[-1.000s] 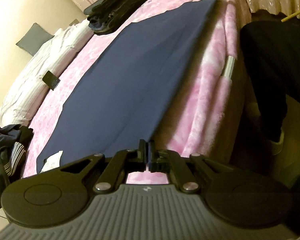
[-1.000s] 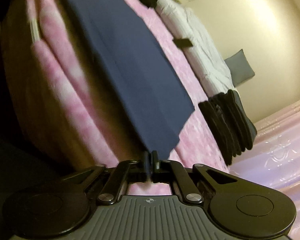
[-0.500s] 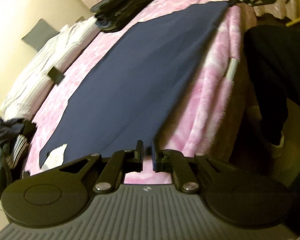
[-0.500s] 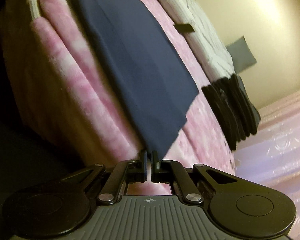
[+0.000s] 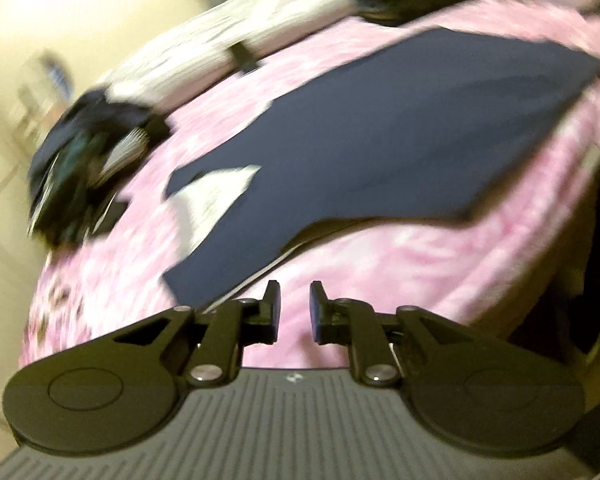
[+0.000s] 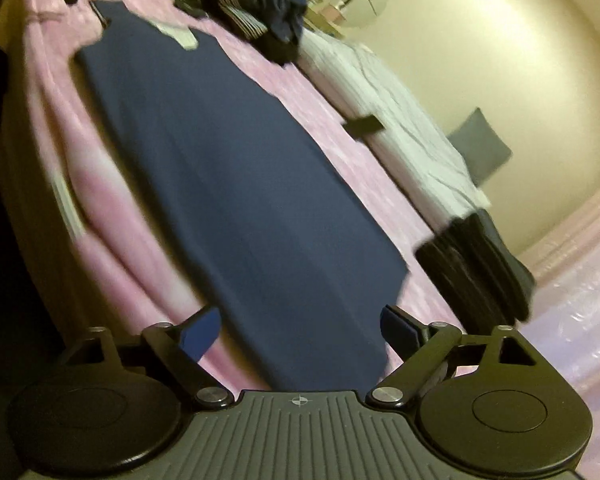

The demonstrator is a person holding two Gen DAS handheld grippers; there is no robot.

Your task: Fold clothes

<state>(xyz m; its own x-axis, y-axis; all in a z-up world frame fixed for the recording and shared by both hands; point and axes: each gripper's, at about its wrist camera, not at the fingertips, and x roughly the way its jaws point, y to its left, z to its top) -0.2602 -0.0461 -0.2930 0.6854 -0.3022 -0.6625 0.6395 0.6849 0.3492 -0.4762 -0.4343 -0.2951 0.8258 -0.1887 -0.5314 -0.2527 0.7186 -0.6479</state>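
Both grippers have let go of the navy cloth (image 5: 400, 128) they pinched a second ago; its edges now lie loose on the pink blanket (image 5: 380, 256); the left gripper (image 5: 294, 312) has swung so its view is blurred; its jaws are opening, a narrow gap with only blanket showing between them; the right gripper (image 6: 300, 328) has its jaws opening wide, the cloth's near edge lying beneath the gap but not pressed by either pad. In the right view the cloth runs flat from 6 o'clock up toward 11 o'clock, with a white tag (image 6: 178, 34) near its far end; the clothes pile (image 6: 256, 4) sits at 12 o'clock; the folded stack (image 6: 480, 268) at 3 o'clock; a white duvet (image 6: 388, 108) lies beyond the blanket, a small dark object (image 6: 364, 125) on its edge.
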